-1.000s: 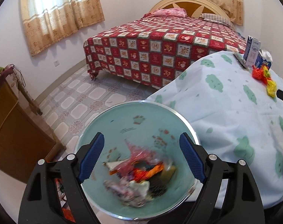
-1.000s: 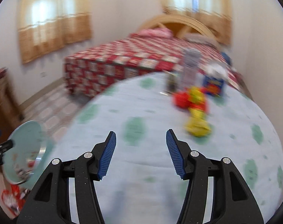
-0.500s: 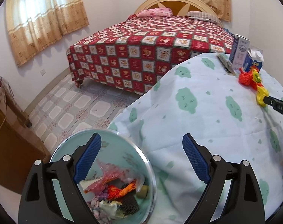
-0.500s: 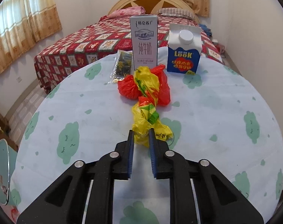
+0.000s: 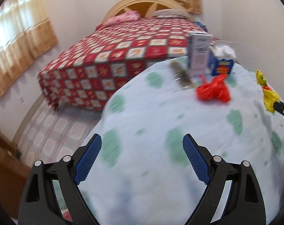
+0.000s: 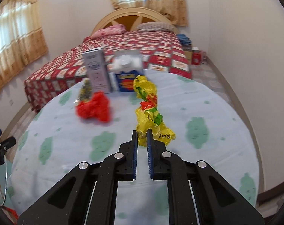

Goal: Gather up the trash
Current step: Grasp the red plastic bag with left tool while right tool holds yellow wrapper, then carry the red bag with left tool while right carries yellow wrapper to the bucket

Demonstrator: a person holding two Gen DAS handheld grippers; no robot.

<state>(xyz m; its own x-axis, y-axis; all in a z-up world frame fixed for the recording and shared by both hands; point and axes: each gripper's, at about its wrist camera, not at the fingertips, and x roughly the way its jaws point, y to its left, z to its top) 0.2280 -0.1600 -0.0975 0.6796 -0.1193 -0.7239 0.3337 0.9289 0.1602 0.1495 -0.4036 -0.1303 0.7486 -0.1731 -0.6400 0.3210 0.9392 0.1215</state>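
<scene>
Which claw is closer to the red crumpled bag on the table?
Probably the right claw: it is shut on the yellow bag, beside the red bag. The left claw hangs open, nearer the table's edge.

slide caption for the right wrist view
Right tongs shut on a yellow plastic bag, with a red bag and two cartons behind.

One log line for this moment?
right hand-held gripper: shut on crumpled yellow plastic bag | left hand-held gripper: open, empty
</scene>
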